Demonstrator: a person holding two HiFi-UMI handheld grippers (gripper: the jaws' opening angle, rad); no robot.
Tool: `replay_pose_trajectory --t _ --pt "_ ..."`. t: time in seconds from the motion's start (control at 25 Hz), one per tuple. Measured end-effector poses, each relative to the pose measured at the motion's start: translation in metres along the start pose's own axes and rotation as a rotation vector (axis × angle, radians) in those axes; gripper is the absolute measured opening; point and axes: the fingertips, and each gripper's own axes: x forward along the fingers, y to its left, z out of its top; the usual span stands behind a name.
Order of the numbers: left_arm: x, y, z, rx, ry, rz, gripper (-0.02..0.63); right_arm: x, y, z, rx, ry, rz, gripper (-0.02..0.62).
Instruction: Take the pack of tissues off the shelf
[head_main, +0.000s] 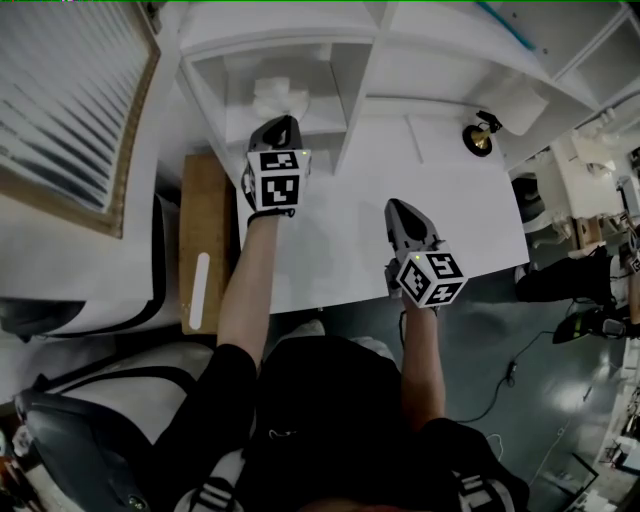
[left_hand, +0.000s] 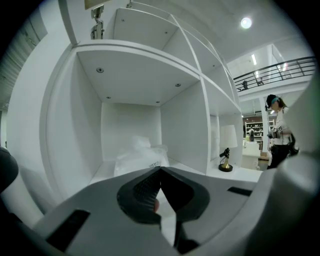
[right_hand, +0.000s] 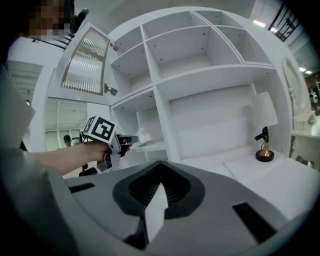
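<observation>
The left gripper (head_main: 283, 126), jaws pressed together and empty, is aimed into the mouth of the lowest shelf compartment (left_hand: 182, 127) at the counter's (head_main: 470, 210) far left corner, so the step in hand is judged to be the reach, with the grasp not yet made. The next move calls for spreading the jaws and advancing onto the pack of tissues (left_hand: 140, 157), a soft, crinkled pack in pale film lying on the compartment floor towards the back. The right gripper (head_main: 400, 210), likewise closed on nothing, hangs over the counter near its front edge.

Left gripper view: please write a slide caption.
Left gripper, jaws shut and empty, faces the tissue pack inside a white shelf compartment.
</observation>
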Motion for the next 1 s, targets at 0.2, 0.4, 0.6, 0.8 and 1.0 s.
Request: replay_pose_trajectory --t 0.2,0.4,0.6,0.8,1.0 --pt "-0.034 -0.010 0.017 -0.021 -0.051 -0.027 0.012 -0.002 0.016 0.004 -0.011 -0.014 0.034 0.018" --pt "-0.075 -0.023 0.022 -0.055 -0.083 -0.073 0.012 -0.004 0.041 0.010 -0.020 -0.037 0.089 0.018" --pt "-0.118 -0.042 0.023 -0.099 -0.109 -0.121 0.012 -0.007 0.061 0.021 -0.052 -0.058 0.143 0.018" --pt "-0.155 -0.061 0.017 -0.135 -0.115 -0.145 0.012 -0.012 0.070 0.026 -0.044 -0.083 0.163 0.018" --pt "-0.180 -0.089 0.006 -0.179 -0.107 -0.200 0.012 -0.017 0.078 0.026 -0.049 -0.091 0.175 0.018"
